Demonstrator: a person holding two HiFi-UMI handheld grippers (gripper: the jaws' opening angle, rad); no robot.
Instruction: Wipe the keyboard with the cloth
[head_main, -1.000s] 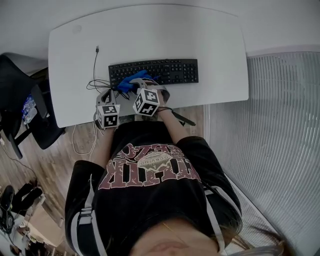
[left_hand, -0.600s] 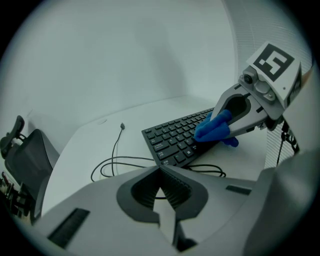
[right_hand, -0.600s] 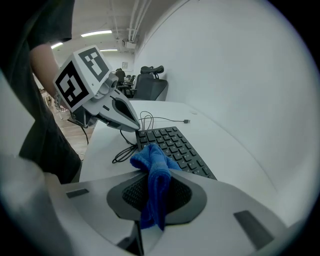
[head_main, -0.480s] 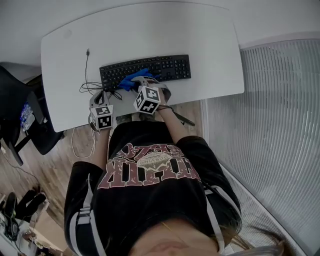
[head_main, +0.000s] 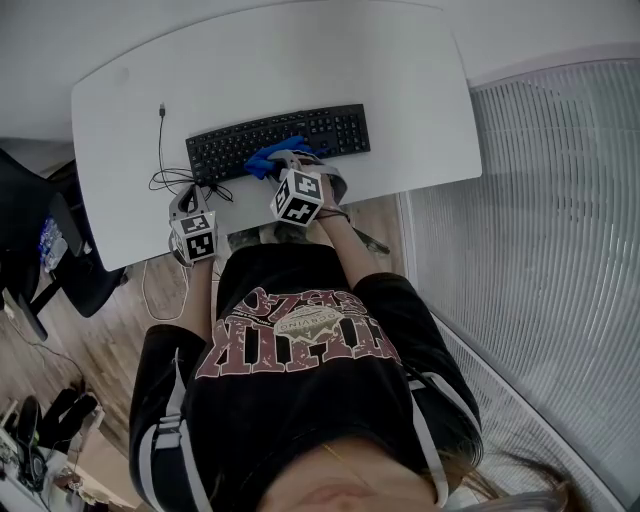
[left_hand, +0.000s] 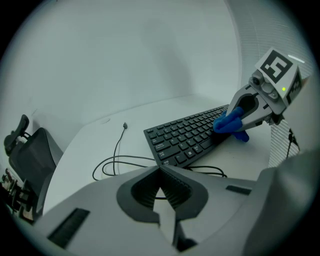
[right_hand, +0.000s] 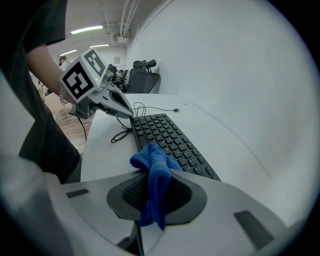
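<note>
A black keyboard (head_main: 277, 141) lies across the middle of the white desk (head_main: 400, 100). My right gripper (head_main: 284, 162) is shut on a blue cloth (head_main: 270, 158), which rests on the keyboard's front edge, left of its middle. In the right gripper view the cloth (right_hand: 154, 167) bulges out between the jaws over the keys (right_hand: 172, 142). My left gripper (head_main: 188, 198) hovers over the desk's front edge near the keyboard's left end, apart from it. Its jaws (left_hand: 160, 172) are shut with nothing between them.
The keyboard's black cable (head_main: 165, 170) loops on the desk left of the keyboard, its plug end (head_main: 160, 106) lying loose farther back. A black office chair (head_main: 45, 240) stands at the desk's left. The person's torso (head_main: 300, 360) is close to the front edge.
My right gripper has slid the cloth to the right along the keyboard. The head view has shifted; the left gripper has stayed near the keyboard's left end.
</note>
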